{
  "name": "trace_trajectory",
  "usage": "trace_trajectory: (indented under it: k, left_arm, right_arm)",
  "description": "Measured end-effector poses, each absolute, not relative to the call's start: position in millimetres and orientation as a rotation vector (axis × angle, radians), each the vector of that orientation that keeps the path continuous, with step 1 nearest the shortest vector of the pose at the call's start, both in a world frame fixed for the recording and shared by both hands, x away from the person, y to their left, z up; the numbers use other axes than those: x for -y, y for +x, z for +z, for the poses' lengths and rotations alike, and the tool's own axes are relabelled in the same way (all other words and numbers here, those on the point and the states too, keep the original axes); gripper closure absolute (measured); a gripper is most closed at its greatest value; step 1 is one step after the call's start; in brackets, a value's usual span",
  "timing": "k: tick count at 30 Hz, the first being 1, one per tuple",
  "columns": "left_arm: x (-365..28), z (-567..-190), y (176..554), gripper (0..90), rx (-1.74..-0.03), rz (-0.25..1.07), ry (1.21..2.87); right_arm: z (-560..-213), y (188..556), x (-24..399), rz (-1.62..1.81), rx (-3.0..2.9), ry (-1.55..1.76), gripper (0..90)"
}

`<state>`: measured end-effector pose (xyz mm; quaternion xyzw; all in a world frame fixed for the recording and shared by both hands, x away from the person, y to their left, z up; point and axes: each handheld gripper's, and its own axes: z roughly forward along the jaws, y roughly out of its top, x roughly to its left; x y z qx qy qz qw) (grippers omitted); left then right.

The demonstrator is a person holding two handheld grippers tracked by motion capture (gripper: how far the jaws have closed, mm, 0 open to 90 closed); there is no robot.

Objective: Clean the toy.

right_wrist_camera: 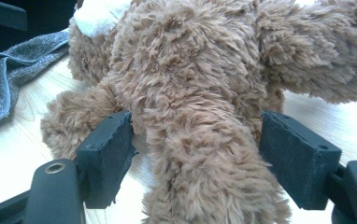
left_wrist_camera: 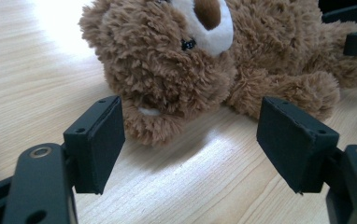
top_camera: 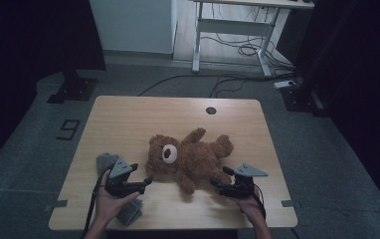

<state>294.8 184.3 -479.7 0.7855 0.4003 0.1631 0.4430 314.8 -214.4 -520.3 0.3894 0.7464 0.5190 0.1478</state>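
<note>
Teddy bear [top_camera: 190, 157]: lying on its back on the wooden table [top_camera: 128, 119], head toward the left gripper, legs toward the right gripper, between the two.
Left gripper [top_camera: 147, 182]: jaws wide apart, nothing between the pads; just short of the bear's head, level with the tabletop.
Left gripper's own view: bear's head [left_wrist_camera: 167, 60] straight ahead and near, one ear lowest and closest, not touched; bare wood between the pads.
Right gripper [top_camera: 215, 183]: jaws standing wide, one plush leg [right_wrist_camera: 200, 154] lying between them; fur brushing both pads, no firm squeeze to be seen, so judged open around the leg, not clamped.
Grey cloth [top_camera: 109, 162]: crumpled behind and beside the left gripper, near the table's left edge; also at far left in the right gripper view [right_wrist_camera: 13, 70].
Risk, right side: likely slip if closed on fur alone; soft pile compressing, leg sliding out once lifted.
Risk, left side: possible push instead of grasp; head wider than the jaw gap, so pads shoving the bear toward the right gripper.
Risk, both together: uneven pull probably twisting the limp body, one end sagging or dragging on the wood.
Risk, cloth: snagging under the left hand [top_camera: 109, 204] or its cable, dragging fabric off the edge.
</note>
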Motion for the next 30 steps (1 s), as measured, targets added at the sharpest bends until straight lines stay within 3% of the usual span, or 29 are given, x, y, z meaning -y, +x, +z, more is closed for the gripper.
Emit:
trace_trajectory:
  k: [16,30]
  left_arm:
    - [-164,-500,277,24.2,-0.969,0.323,2.013]
    - [-192,-504,255,24.1,-1.006,0.348,1.970]
  right_arm:
    - [-516,293,232,1.516,-2.100,1.132,26.2]
    - [-527,267,244,1.535,-2.089,1.158,18.4]
